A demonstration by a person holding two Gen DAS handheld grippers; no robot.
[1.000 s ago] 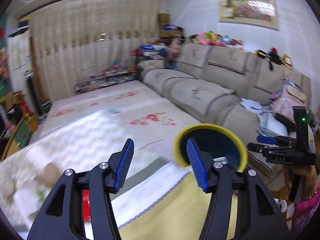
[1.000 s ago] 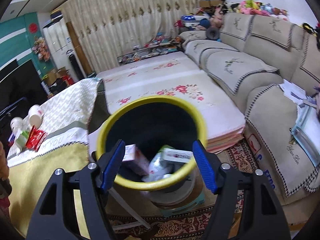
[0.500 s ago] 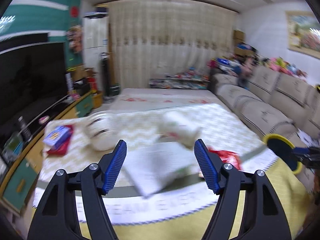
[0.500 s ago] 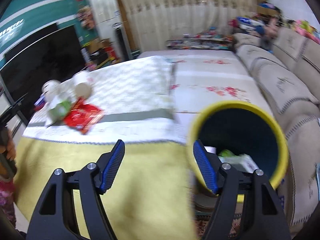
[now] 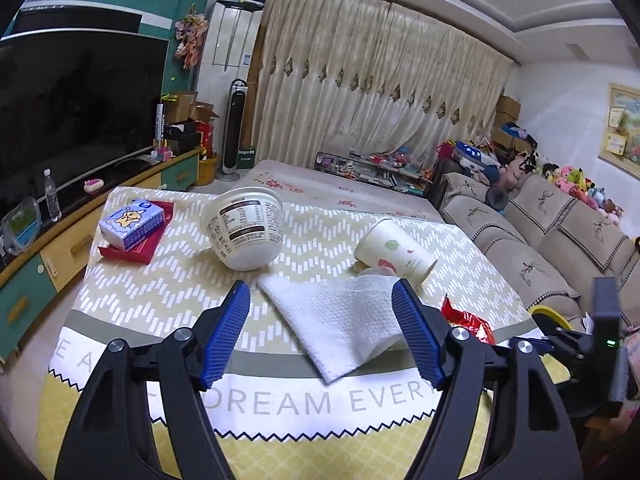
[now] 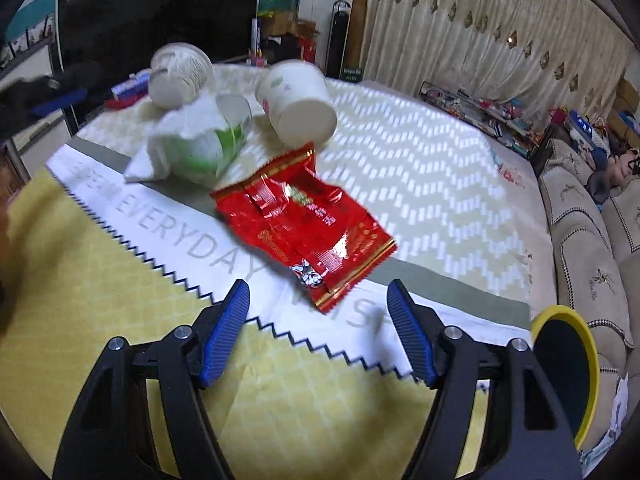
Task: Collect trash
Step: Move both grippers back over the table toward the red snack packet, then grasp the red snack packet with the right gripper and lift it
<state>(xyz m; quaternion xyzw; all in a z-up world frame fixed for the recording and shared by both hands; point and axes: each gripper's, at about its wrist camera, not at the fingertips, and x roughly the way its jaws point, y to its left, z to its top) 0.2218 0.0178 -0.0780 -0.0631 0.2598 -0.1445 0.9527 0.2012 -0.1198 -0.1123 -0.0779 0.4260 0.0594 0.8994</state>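
Back from the bin, both tools lined up on fresh trash.

Left wrist: we've swung off the sofa; left tool (image 5: 322,336) just opened wider, empty, w/ the white crumpled paper napkin (image 5: 340,320) lying on the worktop (image 5: 132,296) betw. its jaws, unpinched.
Right wrist: no longer over the yellow-rimmed dark bin (image 6: 566,364); right tool (image 6: 318,334) agape, holding nothing, nearing the red foil snack wrapper (image 6: 304,224).

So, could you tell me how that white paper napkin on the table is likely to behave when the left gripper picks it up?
The napkin looks thin and draped over something, so it will probably flop and fold. It is likely very light. It overlaps a tipped cup, so lifting might nudge that cup into rolling.
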